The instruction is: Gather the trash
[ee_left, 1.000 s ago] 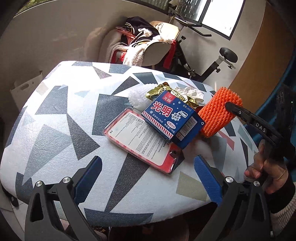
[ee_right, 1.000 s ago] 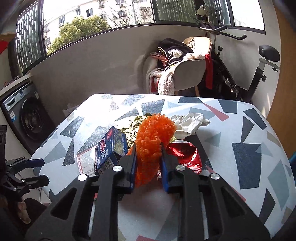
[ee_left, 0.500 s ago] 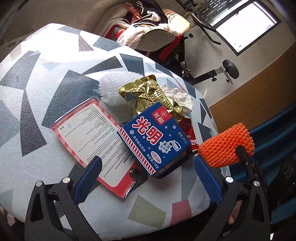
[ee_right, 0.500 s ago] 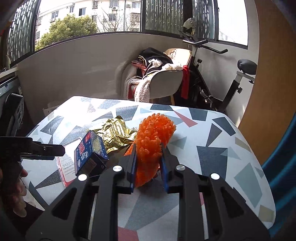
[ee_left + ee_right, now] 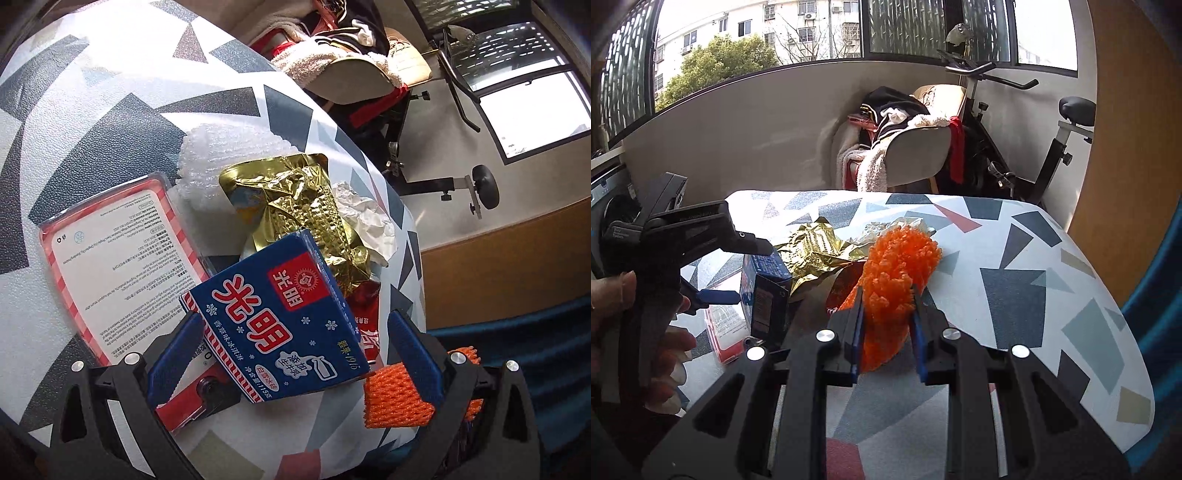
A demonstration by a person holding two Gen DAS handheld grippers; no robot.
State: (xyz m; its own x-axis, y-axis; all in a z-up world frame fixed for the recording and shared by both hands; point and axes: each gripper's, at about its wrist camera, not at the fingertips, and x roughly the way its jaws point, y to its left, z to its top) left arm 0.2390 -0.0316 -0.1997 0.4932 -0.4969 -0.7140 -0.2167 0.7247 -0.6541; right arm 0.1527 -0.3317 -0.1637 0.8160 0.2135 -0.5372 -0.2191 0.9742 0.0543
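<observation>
On the patterned table (image 5: 92, 122) lies a heap of trash. A blue ice-cream box (image 5: 280, 325) sits on top of a red-rimmed plastic pack (image 5: 110, 266). Behind them are a gold foil wrapper (image 5: 295, 206), a white foam net (image 5: 221, 162), a crumpled tissue (image 5: 365, 218) and a red wrapper (image 5: 365, 306). My left gripper (image 5: 291, 332) is open, its blue fingers standing either side of the blue box. My right gripper (image 5: 886, 295) is shut on an orange foam net (image 5: 897, 266), held just above the table. That orange net (image 5: 395, 395) also shows beside my left gripper's right finger.
Behind the table stand a chair piled with clothes (image 5: 905, 147) and an exercise bike (image 5: 1052, 147). A washing machine (image 5: 609, 206) is at the far left. A hand (image 5: 613, 295) holds the left gripper (image 5: 738, 271). The table edge runs close at right.
My left gripper has rolled and come in over the heap, so the blue box now lies between its fingers. My right gripper has drifted across the table, still gripping the orange net.
</observation>
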